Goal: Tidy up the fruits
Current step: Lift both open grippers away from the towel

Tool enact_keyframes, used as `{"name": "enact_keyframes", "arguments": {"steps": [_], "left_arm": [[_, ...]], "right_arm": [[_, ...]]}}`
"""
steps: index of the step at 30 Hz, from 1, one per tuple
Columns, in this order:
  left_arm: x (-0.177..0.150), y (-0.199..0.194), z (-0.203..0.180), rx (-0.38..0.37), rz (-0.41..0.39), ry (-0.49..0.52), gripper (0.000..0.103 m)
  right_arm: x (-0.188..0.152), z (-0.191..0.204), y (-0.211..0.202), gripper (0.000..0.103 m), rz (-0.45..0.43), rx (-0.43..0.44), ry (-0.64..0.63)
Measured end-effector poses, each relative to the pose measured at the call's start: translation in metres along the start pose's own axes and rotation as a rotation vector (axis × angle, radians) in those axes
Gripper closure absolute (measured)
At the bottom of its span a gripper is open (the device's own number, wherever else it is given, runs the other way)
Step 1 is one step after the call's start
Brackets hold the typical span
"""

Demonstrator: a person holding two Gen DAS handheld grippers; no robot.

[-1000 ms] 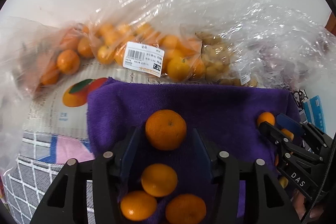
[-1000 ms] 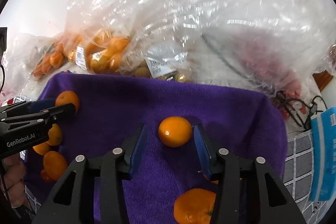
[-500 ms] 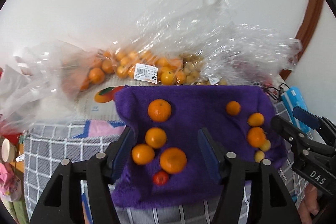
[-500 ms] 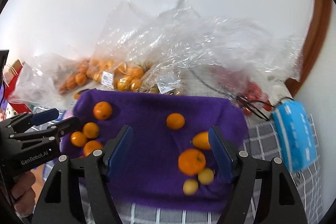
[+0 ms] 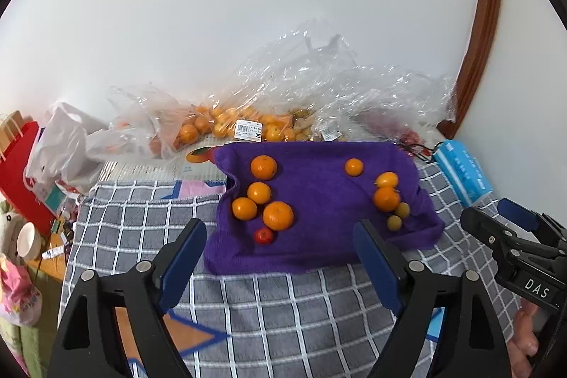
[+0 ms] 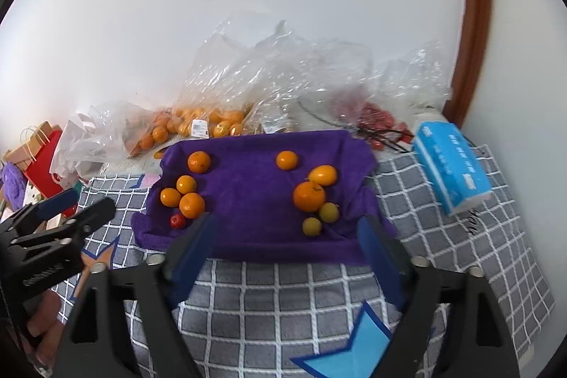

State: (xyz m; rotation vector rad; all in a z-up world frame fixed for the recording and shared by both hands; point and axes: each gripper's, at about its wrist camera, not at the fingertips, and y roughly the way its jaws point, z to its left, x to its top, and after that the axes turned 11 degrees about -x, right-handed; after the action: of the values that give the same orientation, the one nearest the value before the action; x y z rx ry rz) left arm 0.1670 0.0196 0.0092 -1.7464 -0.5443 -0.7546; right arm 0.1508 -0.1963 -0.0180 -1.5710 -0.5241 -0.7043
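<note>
left wrist view: a purple towel lies on a grey checked blanket and carries ten fruits in two groups. on its left side sit four oranges and one small red fruit. on its right side sit three orange fruits and two small yellow-green fruits. the left gripper hangs over the blanket, jaws opening with nothing between them. the right gripper is likewise opening and empty. clear plastic bags of more fruit lie behind the towel, a blue tissue pack to its right.
</note>
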Motion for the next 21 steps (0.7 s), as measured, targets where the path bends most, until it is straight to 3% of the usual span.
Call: {"name": "enact_keyframes", "arguments": {"steps": [10,21], "left_arm": [[-0.034,-0.047,-0.01,0.001,-0.067,-0.019,0.015],[-0.054,-0.065,-0.025,0.022,-0.088,0.005,0.014]], "right_arm": [[-0.035,-0.01,-0.039,0.01,-0.048,-0.021,-0.01],[-0.054,-0.028,-0.06,0.009,-0.057,-0.046,0.03]]}}
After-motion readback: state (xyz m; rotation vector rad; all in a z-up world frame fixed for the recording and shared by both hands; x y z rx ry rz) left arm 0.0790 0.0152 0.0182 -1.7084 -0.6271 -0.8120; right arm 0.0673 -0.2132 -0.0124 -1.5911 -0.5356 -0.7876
